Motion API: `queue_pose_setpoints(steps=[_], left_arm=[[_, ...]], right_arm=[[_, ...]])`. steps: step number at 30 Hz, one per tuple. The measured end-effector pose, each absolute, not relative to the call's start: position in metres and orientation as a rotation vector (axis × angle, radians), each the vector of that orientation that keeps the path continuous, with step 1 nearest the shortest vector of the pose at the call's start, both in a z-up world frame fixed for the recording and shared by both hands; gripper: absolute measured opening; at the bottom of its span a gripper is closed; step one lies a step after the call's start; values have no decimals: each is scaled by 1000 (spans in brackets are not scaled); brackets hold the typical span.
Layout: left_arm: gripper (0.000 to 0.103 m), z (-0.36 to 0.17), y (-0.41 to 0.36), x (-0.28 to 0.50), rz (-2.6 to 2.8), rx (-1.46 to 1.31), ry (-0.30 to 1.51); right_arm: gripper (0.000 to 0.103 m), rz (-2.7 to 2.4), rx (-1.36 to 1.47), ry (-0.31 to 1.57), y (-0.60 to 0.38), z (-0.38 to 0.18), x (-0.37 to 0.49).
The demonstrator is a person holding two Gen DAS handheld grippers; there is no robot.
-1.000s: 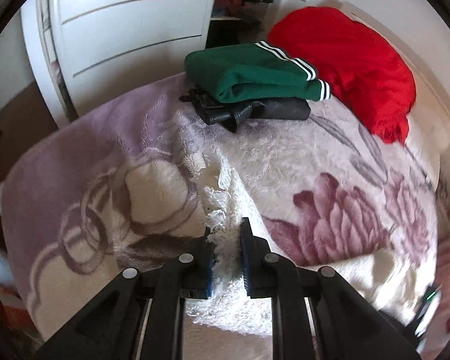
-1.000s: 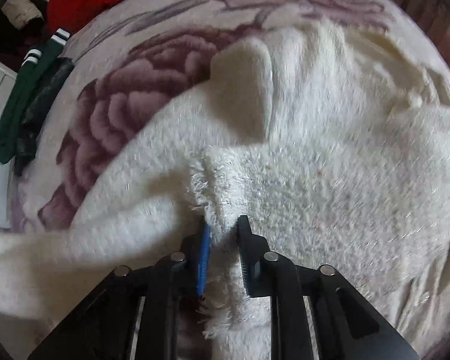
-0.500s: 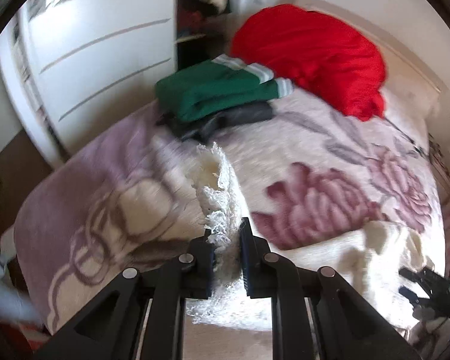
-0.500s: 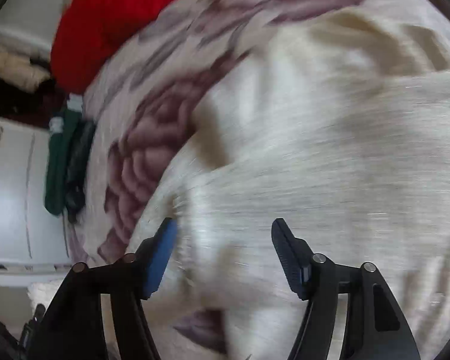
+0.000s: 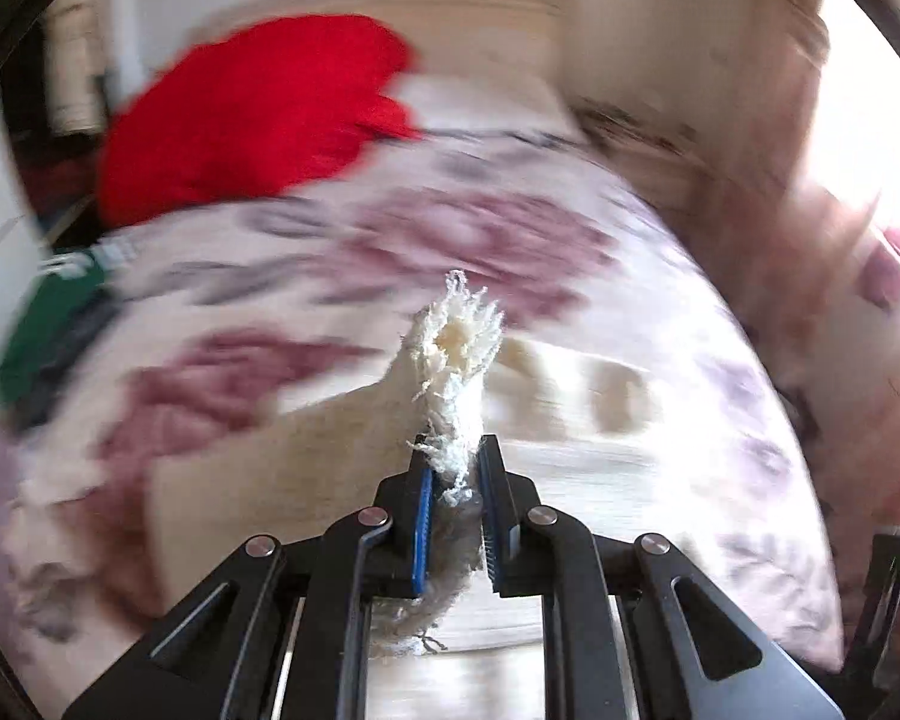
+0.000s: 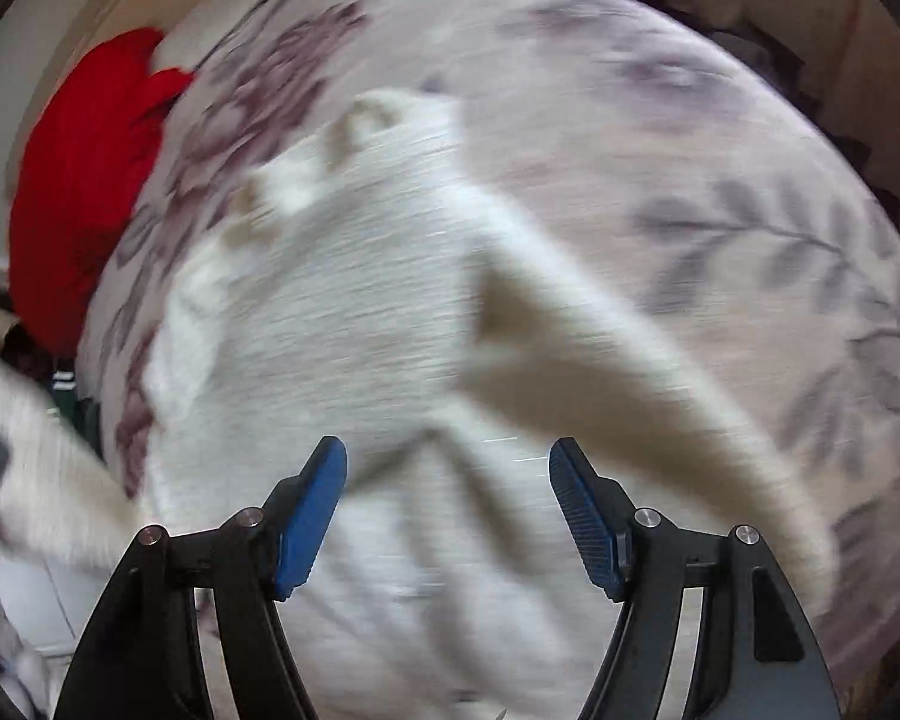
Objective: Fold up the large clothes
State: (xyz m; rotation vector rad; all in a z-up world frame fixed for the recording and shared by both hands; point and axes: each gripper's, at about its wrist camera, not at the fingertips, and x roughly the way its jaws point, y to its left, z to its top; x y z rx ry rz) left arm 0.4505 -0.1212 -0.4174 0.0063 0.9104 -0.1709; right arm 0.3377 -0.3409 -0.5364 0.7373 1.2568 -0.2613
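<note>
The left gripper (image 5: pixel 453 468) pinches a fringed edge of the cream sweater (image 5: pixel 456 348), which stands up in a bunched strip between its blue pads (image 5: pixel 424 516). The rest of the sweater (image 6: pixel 354 300) lies spread over the bed (image 6: pixel 720 150) with its floral blanket (image 5: pixel 480 228), one sleeve (image 6: pixel 630 372) angling off to the right. The right gripper (image 6: pixel 447 474) hangs above the sweater with its fingers spread wide, holding nothing. A red garment (image 5: pixel 252 108) sits at the head of the bed, and a green one (image 5: pixel 48 324) lies at the left edge. Both views are blurred.
</note>
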Motion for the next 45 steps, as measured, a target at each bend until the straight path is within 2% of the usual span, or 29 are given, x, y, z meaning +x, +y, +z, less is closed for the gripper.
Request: queue_pose_setpoints(steps=[4, 8, 10, 11, 12, 15, 19, 26, 27, 28, 29, 33, 37, 38, 40, 41, 45], left_arm=[[13, -457, -226, 468, -265, 35, 1052], [25, -476, -254, 467, -297, 8, 1170], [43, -469, -251, 457, -306, 4, 1170], [64, -466, -247, 451, -316, 1, 1178], [77, -464, -242, 446, -319, -2, 1191], [77, -461, -204, 428, -226, 16, 1217], [77, -466, -108, 403, 40, 58, 1233], [77, -488, 41, 381, 462, 20, 1286], [77, -488, 52, 379, 489, 18, 1283], [77, -488, 64, 382, 516, 8, 1279], [77, -487, 70, 385, 527, -8, 1274], [77, -472, 85, 411, 523, -85, 1205], [77, -475, 70, 450, 440, -97, 1186], [77, -478, 66, 458, 416, -90, 1186], [77, -489, 45, 476, 364, -26, 1192], [77, -495, 42, 483, 346, 0, 1196], [77, -538, 13, 505, 281, 158, 1267]], right_arm=[[72, -305, 708, 1286, -401, -548, 312], [72, -303, 681, 1293, -452, -548, 291], [76, -308, 689, 1287, -472, -542, 283], [78, -308, 703, 1280, -482, -538, 281], [79, -304, 732, 1267, -492, -533, 281], [79, -260, 809, 1240, -508, -523, 293], [79, -86, 894, 1219, -487, -520, 342], [77, 161, 822, 1336, -389, -564, 446], [47, 178, 793, 1361, -372, -569, 455], [10, 187, 748, 1385, -357, -571, 461], [9, 177, 670, 1410, -345, -569, 468], [9, 68, 594, 1258, -365, -526, 477], [12, 29, 593, 1370, -385, -560, 497], [17, 29, 597, 1421, -383, -573, 501], [47, -22, 562, 1439, -387, -574, 507], [50, -48, 563, 1397, -391, -564, 506], [50, -85, 595, 1198, -397, -508, 487]])
